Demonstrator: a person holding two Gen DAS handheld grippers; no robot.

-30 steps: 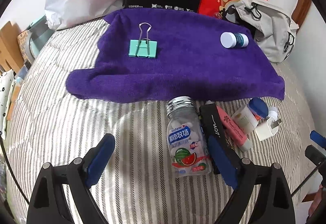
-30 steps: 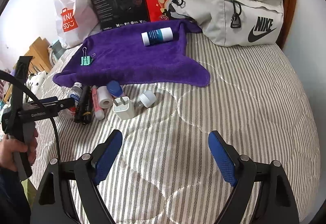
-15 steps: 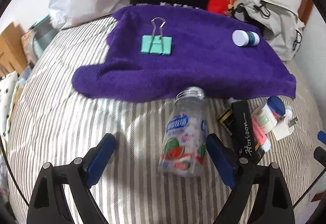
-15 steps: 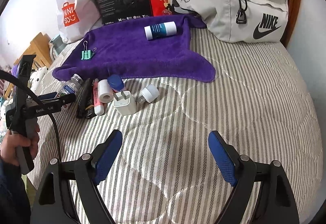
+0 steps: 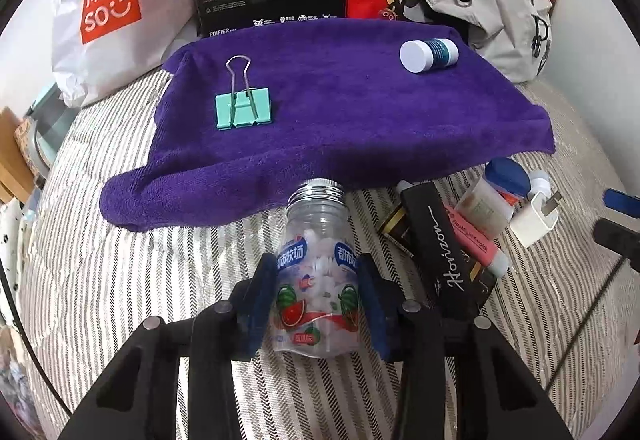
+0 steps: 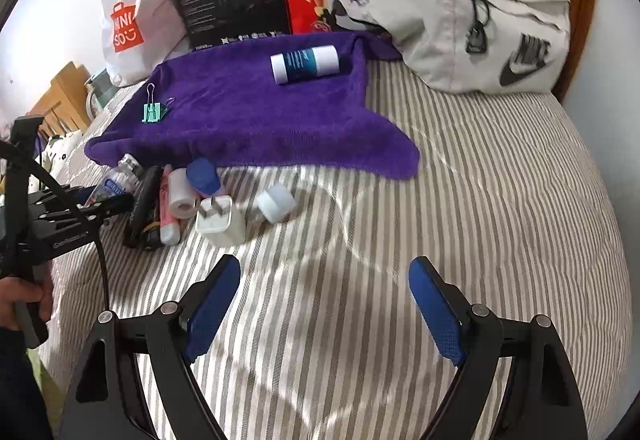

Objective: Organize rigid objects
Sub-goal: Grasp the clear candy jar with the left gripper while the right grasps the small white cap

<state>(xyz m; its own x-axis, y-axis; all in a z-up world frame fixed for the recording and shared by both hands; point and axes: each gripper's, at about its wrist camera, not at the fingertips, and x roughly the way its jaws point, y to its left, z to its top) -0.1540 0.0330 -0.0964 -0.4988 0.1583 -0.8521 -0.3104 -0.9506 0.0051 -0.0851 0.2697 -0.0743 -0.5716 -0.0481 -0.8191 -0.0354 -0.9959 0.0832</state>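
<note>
While left claw (image 5: 318, 300) clamps candy bottle (image 5: 318, 272), right claw (image 6: 320, 304) spread, hovering

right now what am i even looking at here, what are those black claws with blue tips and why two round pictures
They are two handheld grippers, one in each of a person's hands, each with a wide-angle camera looking along its fingers. In the left one's picture, the left gripper is closed on a clear candy bottle on a striped bed. In the right one's picture, the right gripper hangs open and empty. A binder clip and a white tube lie on a purple towel; a white charger plug lies among small items in front.
</note>
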